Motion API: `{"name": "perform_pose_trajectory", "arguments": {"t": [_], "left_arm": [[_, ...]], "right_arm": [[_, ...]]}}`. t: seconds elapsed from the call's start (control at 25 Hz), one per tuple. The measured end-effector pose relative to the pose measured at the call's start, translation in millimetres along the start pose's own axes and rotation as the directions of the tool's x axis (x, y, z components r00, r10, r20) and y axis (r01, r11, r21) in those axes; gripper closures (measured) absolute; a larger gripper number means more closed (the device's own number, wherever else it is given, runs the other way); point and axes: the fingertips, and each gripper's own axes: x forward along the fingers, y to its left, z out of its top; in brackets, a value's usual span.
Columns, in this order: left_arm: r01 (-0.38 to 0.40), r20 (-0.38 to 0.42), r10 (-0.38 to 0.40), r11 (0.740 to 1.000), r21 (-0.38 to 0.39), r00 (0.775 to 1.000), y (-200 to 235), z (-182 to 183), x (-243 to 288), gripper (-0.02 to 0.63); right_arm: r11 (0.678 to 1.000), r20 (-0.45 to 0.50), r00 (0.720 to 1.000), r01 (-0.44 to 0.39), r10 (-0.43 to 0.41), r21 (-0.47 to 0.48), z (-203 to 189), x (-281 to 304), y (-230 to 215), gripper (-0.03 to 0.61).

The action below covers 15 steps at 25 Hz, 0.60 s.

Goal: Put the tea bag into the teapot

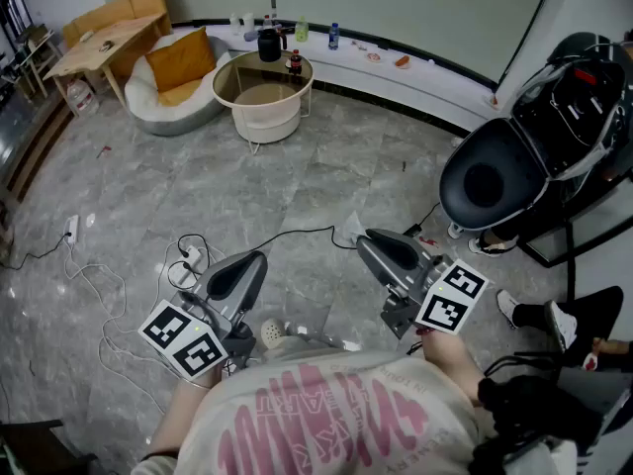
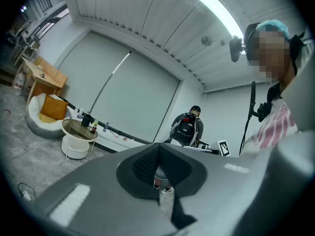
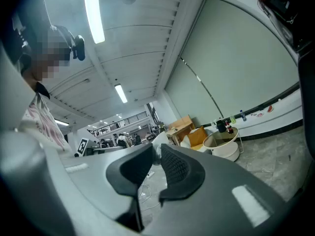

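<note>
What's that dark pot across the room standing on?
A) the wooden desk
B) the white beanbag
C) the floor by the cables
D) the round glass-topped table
D: in the head view the dark pot stands at the far edge of the round table.

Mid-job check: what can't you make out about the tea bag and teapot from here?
- Tea bag: not findable in any view; things by the round table are too small.
- Dark pot: head view too distant to show lid or opening, or whether it's the teapot.
- Bottles behind it: too small to identify.
</note>
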Motion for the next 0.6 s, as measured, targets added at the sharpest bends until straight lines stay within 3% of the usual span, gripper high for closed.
{"name": "perform_pose_trajectory", "arguments": {"t": [0.6], "left_arm": [[-0.016,0.016,0.016,1.0,0.004,1.0,16.3,9.9,13.8,0.597]], "right_arm": [[0.997,0.022,1.0,0.013,-0.014,0.079,19.5,7.9,-31.9,0.518]]}}
